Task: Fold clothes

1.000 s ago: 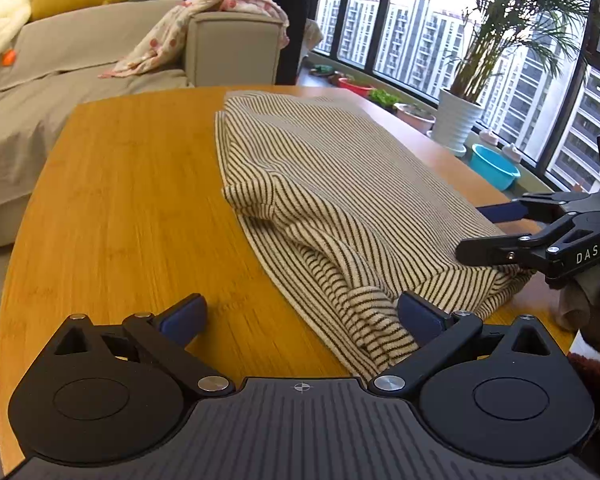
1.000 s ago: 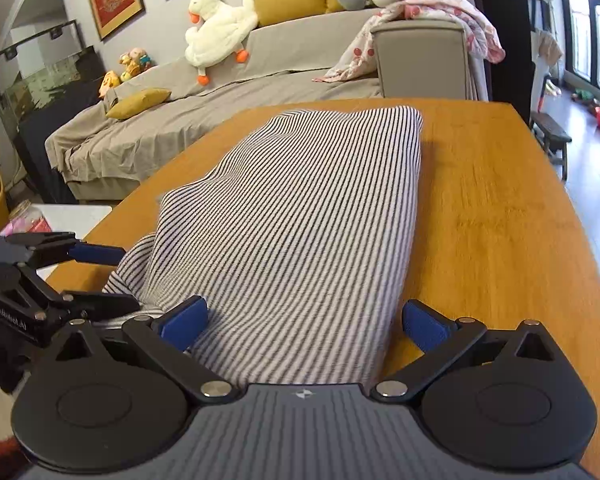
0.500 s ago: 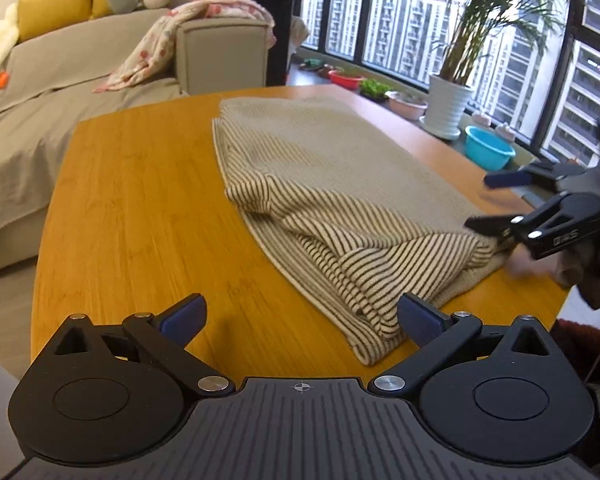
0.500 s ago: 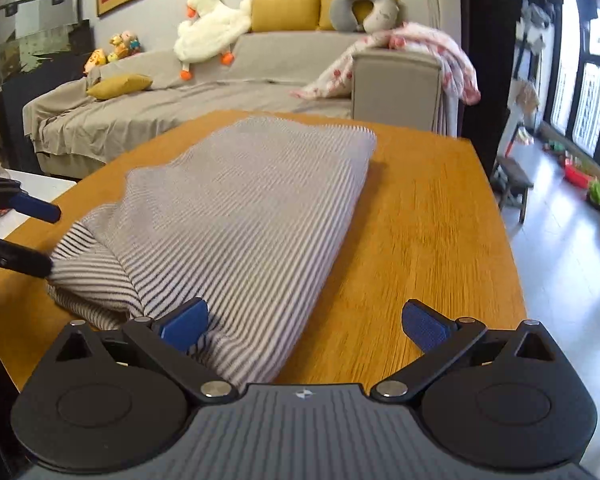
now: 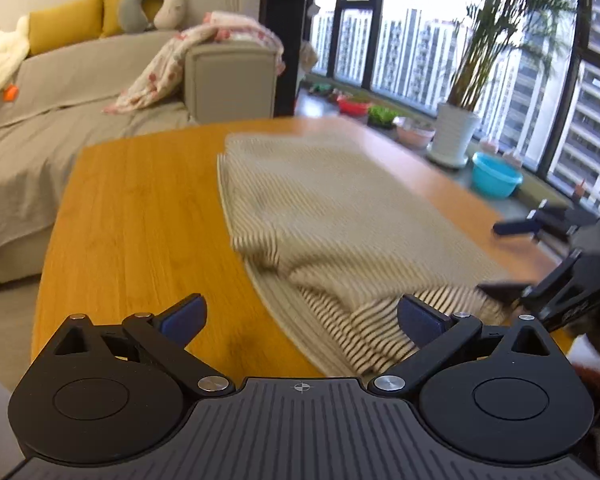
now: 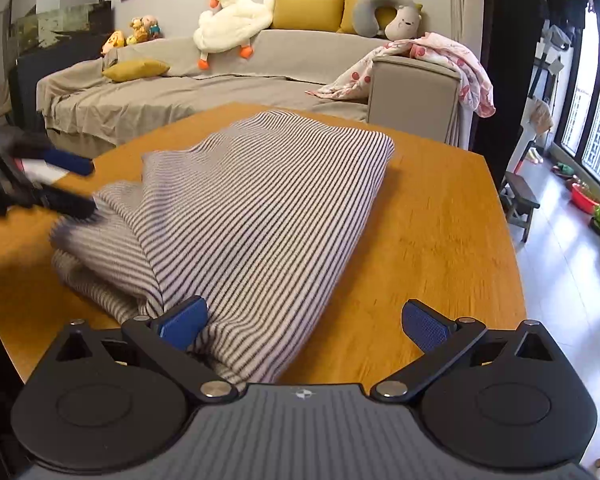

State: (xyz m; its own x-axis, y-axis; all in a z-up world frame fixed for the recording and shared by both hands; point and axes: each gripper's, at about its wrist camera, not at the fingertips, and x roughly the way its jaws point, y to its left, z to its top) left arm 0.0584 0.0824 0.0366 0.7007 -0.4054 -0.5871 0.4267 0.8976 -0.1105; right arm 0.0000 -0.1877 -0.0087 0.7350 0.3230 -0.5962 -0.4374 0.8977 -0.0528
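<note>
Behind the wooden table (image 6: 440,216) runs a grey sofa (image 6: 236,80) with yellow cushions and a plush goose (image 6: 232,20). On the tabletop lies the striped garment (image 6: 252,208), laid in a long band, its near end bunched in loose layers. It looks soft, light and limp, likely to sag and slide on the smooth wood; a hem corner or doubled edge at the near end seems the surest hold. Both tongs stand spread and empty: left gripper (image 5: 300,320) near that bunched end, right gripper (image 6: 304,320) over the near hem. No writing is legible
</note>
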